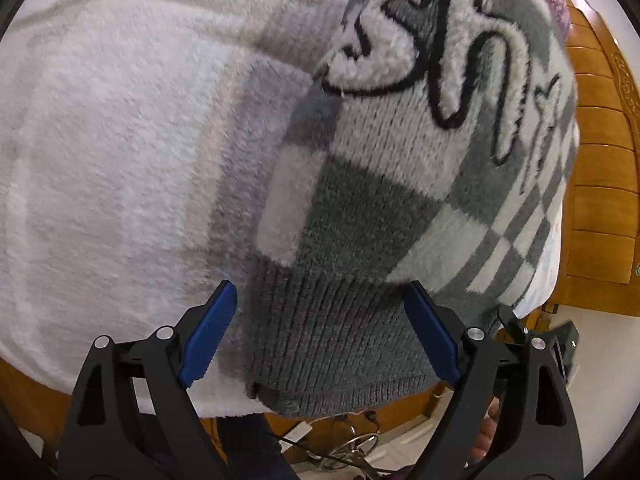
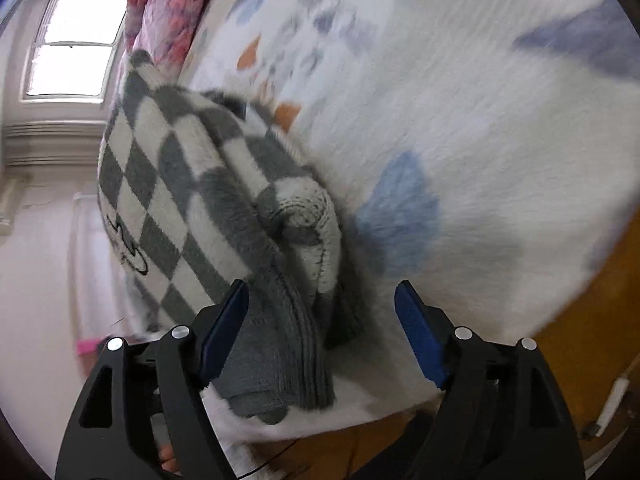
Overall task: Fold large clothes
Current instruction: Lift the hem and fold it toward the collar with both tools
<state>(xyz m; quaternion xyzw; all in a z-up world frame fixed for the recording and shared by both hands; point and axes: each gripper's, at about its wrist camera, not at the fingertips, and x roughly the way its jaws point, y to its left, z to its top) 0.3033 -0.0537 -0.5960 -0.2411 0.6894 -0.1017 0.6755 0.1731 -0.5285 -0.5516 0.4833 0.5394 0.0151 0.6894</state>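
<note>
The grey-and-white checkered sweater (image 1: 400, 184) lies folded on the white fleece blanket (image 1: 112, 160), at the blanket's near edge. Its dark grey ribbed hem (image 1: 332, 344) points toward both grippers. The left gripper (image 1: 320, 332) has its blue fingers (image 1: 210, 336) spread apart, one on each side of the hem, not clamped on it. The right gripper (image 2: 320, 332) is likewise spread wide; its left finger (image 2: 224, 332) is against the hem (image 2: 280, 360), the other over the blanket (image 2: 480, 140). A pink knitted item (image 2: 168, 12) lies beyond the sweater (image 2: 180, 184). A wooden headboard (image 1: 600, 160) stands beside the blanket.
</note>
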